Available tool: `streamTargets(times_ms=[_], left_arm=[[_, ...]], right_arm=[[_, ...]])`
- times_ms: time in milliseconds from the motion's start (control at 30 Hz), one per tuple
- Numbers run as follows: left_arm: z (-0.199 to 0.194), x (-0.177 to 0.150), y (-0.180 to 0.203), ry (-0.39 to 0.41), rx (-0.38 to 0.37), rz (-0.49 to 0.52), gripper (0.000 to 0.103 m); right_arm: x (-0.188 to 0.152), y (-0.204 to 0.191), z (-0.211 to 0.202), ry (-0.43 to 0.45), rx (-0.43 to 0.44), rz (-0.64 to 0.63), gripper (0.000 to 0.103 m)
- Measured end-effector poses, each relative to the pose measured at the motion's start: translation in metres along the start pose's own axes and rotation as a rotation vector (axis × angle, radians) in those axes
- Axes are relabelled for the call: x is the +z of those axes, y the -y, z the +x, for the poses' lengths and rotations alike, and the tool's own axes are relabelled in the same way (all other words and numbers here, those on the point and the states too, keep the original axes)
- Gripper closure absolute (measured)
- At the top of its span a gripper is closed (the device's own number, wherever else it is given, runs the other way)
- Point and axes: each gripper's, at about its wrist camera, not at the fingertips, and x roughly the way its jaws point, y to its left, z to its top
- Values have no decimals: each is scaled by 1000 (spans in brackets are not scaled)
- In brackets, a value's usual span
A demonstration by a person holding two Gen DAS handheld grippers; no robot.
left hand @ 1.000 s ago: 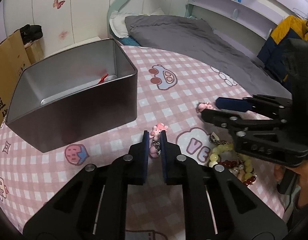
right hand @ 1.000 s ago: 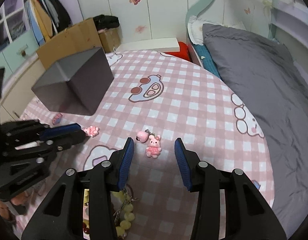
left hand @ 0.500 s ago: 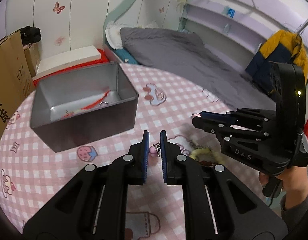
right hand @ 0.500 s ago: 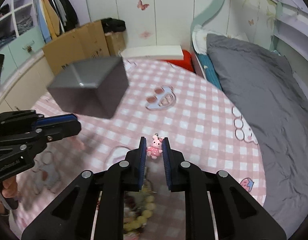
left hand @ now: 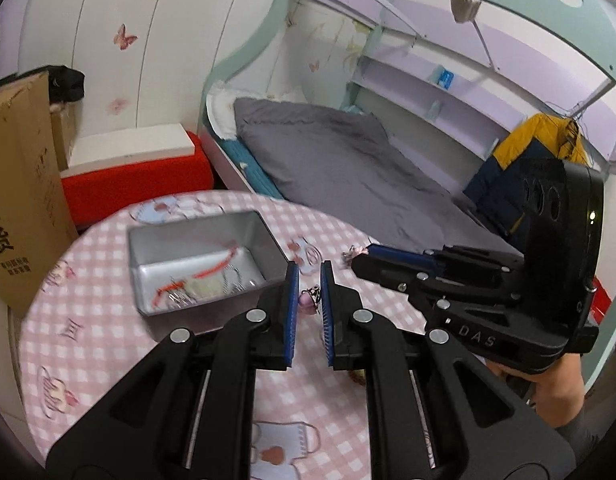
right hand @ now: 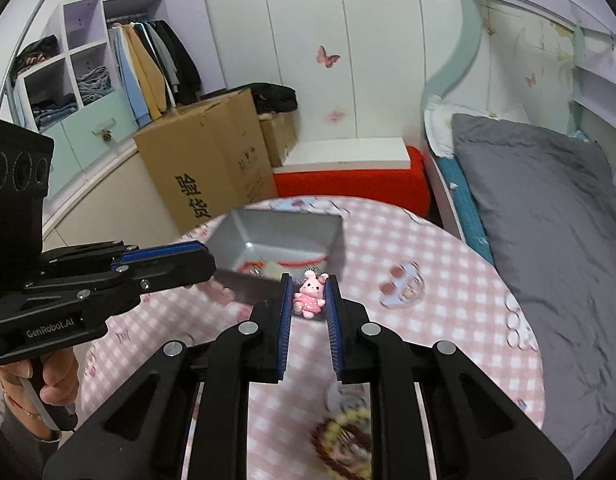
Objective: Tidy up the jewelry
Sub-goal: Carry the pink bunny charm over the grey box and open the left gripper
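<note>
The right gripper (right hand: pixel 306 298) pinches the small, light pink bunny charm (right hand: pixel 308 295); the left gripper (left hand: pixel 306 298) pinches another charm (left hand: pixel 310 300). The tin box (right hand: pixel 332 226) waits at 12 o'clock.

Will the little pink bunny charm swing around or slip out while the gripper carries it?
The pink bunny charm looks like small, solid plastic, so probably stiff and light. The right gripper pinches it at the body, so it likely won't swing; only its small metal ring on top might jiggle. Its glossy surface could slip.
</note>
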Motion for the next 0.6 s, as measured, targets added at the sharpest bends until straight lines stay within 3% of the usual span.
streamTargets(times_ms=[233, 600], left_arm=[[5, 19, -28, 11, 59, -15, 92], [46, 15, -64, -69, 127, -29, 92]], right_arm=[[23, -18, 29, 2, 36, 7, 88], [23, -23, 74, -54, 50, 22, 88]])
